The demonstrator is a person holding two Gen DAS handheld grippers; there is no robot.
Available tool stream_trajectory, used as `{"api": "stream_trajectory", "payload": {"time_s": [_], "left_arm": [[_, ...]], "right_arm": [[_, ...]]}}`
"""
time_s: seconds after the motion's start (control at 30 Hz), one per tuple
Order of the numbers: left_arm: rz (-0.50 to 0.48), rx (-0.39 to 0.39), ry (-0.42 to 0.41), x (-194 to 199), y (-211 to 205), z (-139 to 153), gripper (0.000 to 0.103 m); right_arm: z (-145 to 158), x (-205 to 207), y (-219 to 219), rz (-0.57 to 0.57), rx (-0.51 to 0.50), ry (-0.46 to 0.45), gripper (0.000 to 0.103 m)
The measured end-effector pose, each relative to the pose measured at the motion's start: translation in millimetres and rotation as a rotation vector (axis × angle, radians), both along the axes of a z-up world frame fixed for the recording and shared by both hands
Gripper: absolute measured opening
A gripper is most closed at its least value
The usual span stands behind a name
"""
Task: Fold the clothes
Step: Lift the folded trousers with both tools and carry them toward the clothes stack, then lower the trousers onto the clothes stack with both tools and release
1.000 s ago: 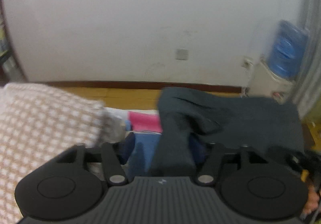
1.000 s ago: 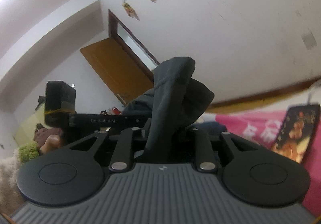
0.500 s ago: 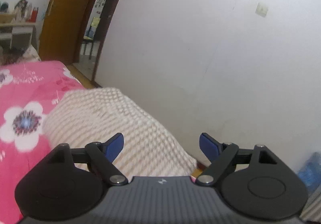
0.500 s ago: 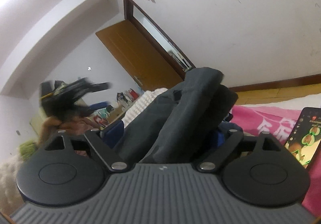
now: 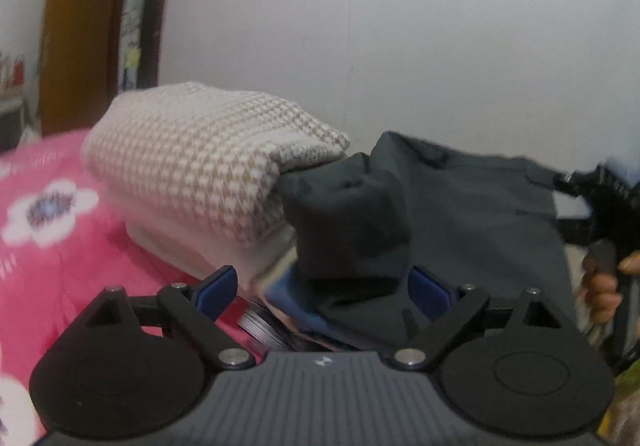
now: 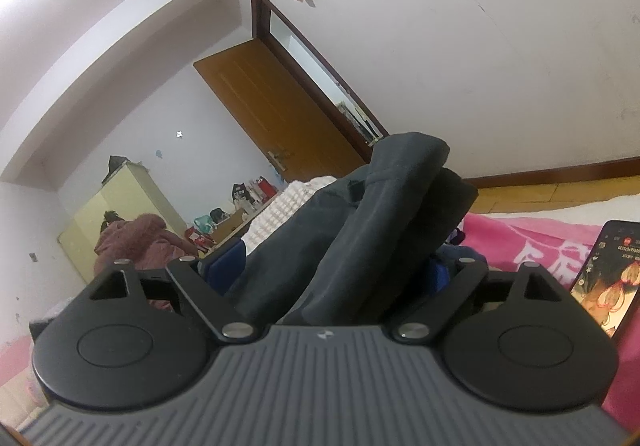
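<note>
A dark grey garment [image 5: 472,206] lies bunched on the pink floral bedsheet [image 5: 60,246], its rolled end against a folded beige checked garment [image 5: 192,166]. My left gripper [image 5: 324,286] is open, its blue pads [image 5: 218,286] standing on either side of the grey bunch. In the right wrist view the same dark grey garment [image 6: 360,230] rises in thick folds between the spread fingers of my right gripper [image 6: 332,270], which is open. The right gripper [image 5: 608,206] and a hand [image 5: 600,286] holding it show at the left wrist view's right edge.
A lit phone [image 6: 600,278] lies on the bed at the right. A blue item and a stack of thin flat things [image 5: 272,322] sit under the grey cloth. A person in a mauve fleece [image 6: 132,238] is by a pale wardrobe; a wooden door [image 6: 272,118] stands behind.
Both grippers held the dark garment a second ago and have opened. The left one swung away toward the beige garment, then came back around the grey bunch.
</note>
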State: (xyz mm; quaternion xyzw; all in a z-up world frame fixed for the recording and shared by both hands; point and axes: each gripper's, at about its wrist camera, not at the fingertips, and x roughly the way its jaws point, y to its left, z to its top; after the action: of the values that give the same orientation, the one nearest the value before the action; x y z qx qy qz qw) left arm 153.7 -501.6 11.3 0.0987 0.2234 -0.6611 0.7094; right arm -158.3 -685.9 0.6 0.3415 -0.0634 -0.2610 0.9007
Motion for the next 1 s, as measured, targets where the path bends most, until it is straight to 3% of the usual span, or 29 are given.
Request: {"api": "stream_trajectory", "payload": {"time_s": [0.13, 0.3, 0.43, 0.5, 0.57, 0.67, 0.77, 0.8, 0.87, 0.93, 1.0], "left_arm": [[0.039, -0.037, 0.202, -11.6, 32.7, -0.4, 0.088], [0.073, -0.075, 0.484, -24.7, 72.6, -2.7, 0.068], [0.091, -0.015, 0.644, -28.8, 72.5, -13.8, 0.055], [0.105, -0.001, 0.65, -33.2, 68.9, -14.4, 0.052], [0.095, 0.015, 0.651, -40.1, 63.7, -14.7, 0.044], [0.071, 0.028, 0.636, -54.4, 62.0, -12.3, 0.041], [0.08, 0.076, 0.605, -66.4, 53.8, -12.4, 0.027], [0.085, 0.089, 0.607, -68.5, 51.2, -12.4, 0.024], [0.093, 0.108, 0.617, -69.8, 47.8, -14.2, 0.024], [0.097, 0.125, 0.659, -67.5, 47.9, -16.6, 0.025], [0.099, 0.13, 0.722, -63.8, 51.0, -20.4, 0.034]], "right_arm": [[8.0, 0.6, -4.9, 0.015, -0.006, 0.005, 0.088], [11.3, 0.7, -8.0, 0.011, 0.01, -0.003, 0.089], [12.7, 2.5, -5.8, 0.0, -0.016, 0.028, 0.085], [11.7, 3.2, -7.8, -0.012, -0.012, 0.046, 0.078], [10.5, 3.8, -10.0, -0.023, -0.006, 0.064, 0.063], [9.1, 2.5, -14.8, -0.015, 0.006, 0.07, 0.054], [6.8, 2.8, -18.0, -0.027, 0.011, 0.085, 0.034], [5.8, 2.1, -19.2, -0.026, 0.02, 0.084, 0.034], [5.5, 3.0, -20.2, -0.02, 0.03, 0.076, 0.026], [4.9, 1.6, -19.6, -0.014, 0.039, 0.071, 0.025], [4.5, 0.0, -19.8, -0.006, 0.062, 0.057, 0.025]]}}
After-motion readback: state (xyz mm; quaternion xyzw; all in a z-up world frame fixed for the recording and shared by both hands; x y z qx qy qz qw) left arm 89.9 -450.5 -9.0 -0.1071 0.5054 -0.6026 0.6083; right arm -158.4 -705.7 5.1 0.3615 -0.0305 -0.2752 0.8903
